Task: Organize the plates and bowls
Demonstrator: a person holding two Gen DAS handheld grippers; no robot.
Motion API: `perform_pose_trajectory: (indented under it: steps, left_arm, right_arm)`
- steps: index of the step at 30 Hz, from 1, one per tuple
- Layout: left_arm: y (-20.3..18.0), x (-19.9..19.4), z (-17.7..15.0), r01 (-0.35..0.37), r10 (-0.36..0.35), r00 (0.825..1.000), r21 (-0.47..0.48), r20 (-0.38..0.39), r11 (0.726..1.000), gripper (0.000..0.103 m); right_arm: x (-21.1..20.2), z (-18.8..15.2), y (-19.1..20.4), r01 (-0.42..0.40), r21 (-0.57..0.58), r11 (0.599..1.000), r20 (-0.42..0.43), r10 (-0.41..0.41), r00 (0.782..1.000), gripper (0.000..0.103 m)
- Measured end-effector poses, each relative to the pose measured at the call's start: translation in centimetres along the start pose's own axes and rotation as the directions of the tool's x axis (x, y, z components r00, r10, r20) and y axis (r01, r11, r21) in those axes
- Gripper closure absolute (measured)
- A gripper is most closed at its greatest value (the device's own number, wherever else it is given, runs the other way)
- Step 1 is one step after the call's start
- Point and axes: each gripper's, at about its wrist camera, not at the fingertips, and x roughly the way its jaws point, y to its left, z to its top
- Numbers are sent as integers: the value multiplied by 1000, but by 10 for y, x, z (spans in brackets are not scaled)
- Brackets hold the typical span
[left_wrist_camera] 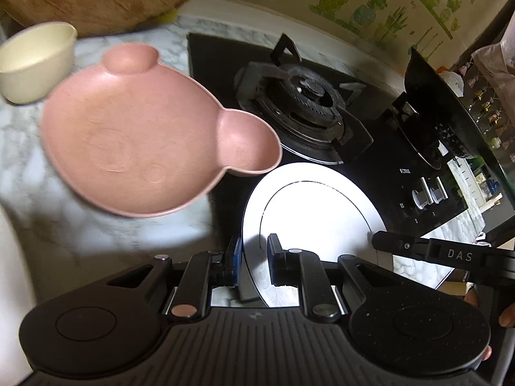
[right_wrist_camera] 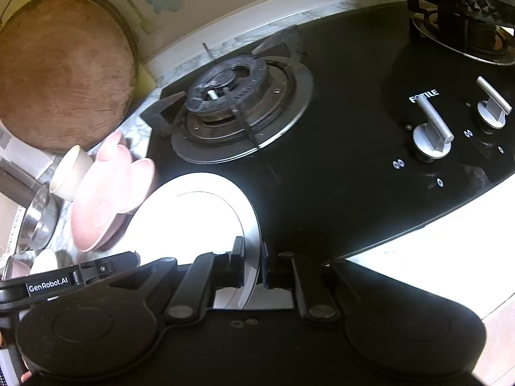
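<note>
A black glass gas hob (right_wrist_camera: 322, 167) is set into a marble-patterned countertop (left_wrist_camera: 96, 231), its burner (right_wrist_camera: 231, 93) at 12 o'clock and two silver knobs (right_wrist_camera: 431, 138) at 3 o'clock, with a plant-decal wall (left_wrist_camera: 370, 3) behind and a round wooden board (right_wrist_camera: 61, 74) leaning at 10 o'clock.

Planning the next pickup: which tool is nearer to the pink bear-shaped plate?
Left. The left tool grips the white plate's rim on the side next to the pink bear-shaped plate; the right tool grips the far rim.
</note>
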Motion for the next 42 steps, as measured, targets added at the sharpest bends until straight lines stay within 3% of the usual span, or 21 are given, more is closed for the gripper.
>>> perform_pose_trajectory:
  steps: [7,13,25,34,42]
  left_arm:
    - [27,-41,-12,-11,13,999,-42,41,999,88]
    - [63,-82,-26,-57,65,995,-103,79,993,88]
    - [157,-157,-63,-156,196,971,-260,136,953,88]
    - [206,-168,-87,-232,285,952,-340,114,911,88]
    - [219,-162,-91,-253,303,948,-350,97,902,88]
  right_arm:
    - [-8,-7,39,-32,-47,998,13,32,999,93]
    - [-8,-17,85,-83,-107,991,4,84,996,93]
    - [26,-42,189,-196,-249,949,-83,181,980,94]
    - [65,-69,250,-240,-330,913,-159,196,968,94]
    - [87,-73,268,-235,-362,902,-184,177,967,93]
